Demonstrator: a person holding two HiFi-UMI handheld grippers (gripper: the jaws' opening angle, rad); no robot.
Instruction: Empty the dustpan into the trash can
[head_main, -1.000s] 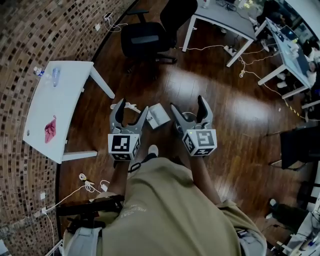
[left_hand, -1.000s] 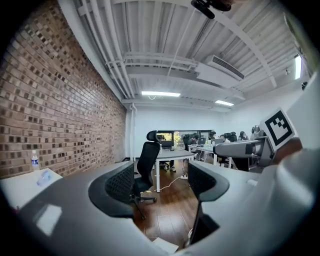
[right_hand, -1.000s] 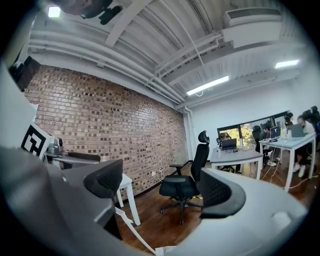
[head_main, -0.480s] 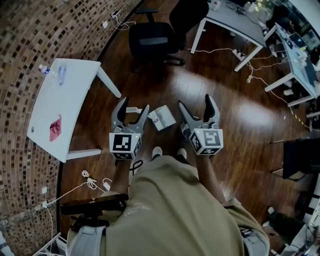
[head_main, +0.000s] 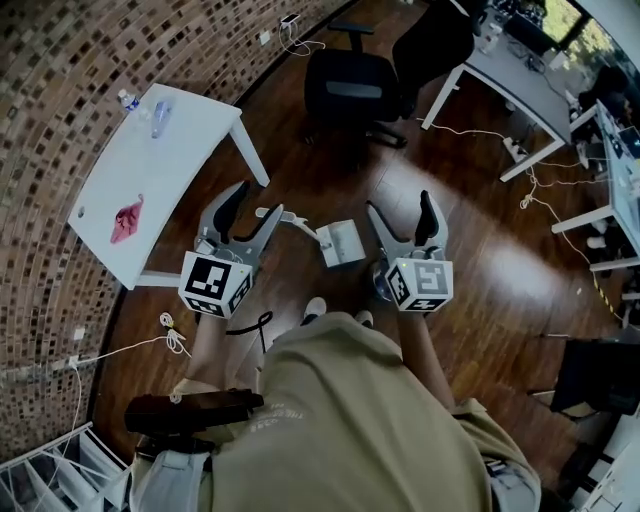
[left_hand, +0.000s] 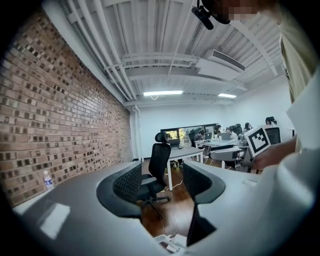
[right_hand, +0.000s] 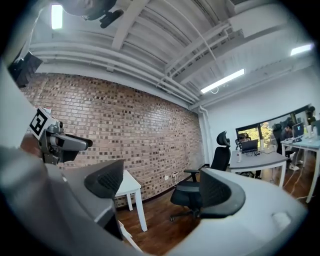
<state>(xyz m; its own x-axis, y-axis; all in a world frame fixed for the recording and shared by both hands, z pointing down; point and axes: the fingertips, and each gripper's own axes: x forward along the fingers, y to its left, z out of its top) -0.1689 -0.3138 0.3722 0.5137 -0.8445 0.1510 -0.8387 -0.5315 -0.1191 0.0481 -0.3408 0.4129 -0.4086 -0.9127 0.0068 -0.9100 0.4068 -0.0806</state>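
Nothing held yet. My left gripper (head_main: 256, 204) is empty with jaws closing, my right gripper (head_main: 400, 205) wide and empty. Both are level above the white plastic dustpan (head_main: 341, 243), likely staging pickup.

Floor (head_main: 480, 240): dark wood boards, polished, glossy, with broad patches of light glare. Wall (head_main: 50, 120): brick, rough and matt, with pale mortar joints. Table (head_main: 180, 150): white top and legs, smooth, low sheen. Rag (head_main: 127, 219) on the table: red cloth, crumpled. Bottle (head_main: 160, 117): clear plastic. Office chair (head_main: 352, 88): black, matt upholstery. Dustpan (head_main: 341, 243): pale grey, smooth, plastic by its look. Floor cables (head_main: 170, 345): white, smooth sheathing. Person's shirt (head_main: 340, 420): khaki cloth, matt, softly creased. Ceiling pipes (left_hand: 150, 60): painted white, smooth.
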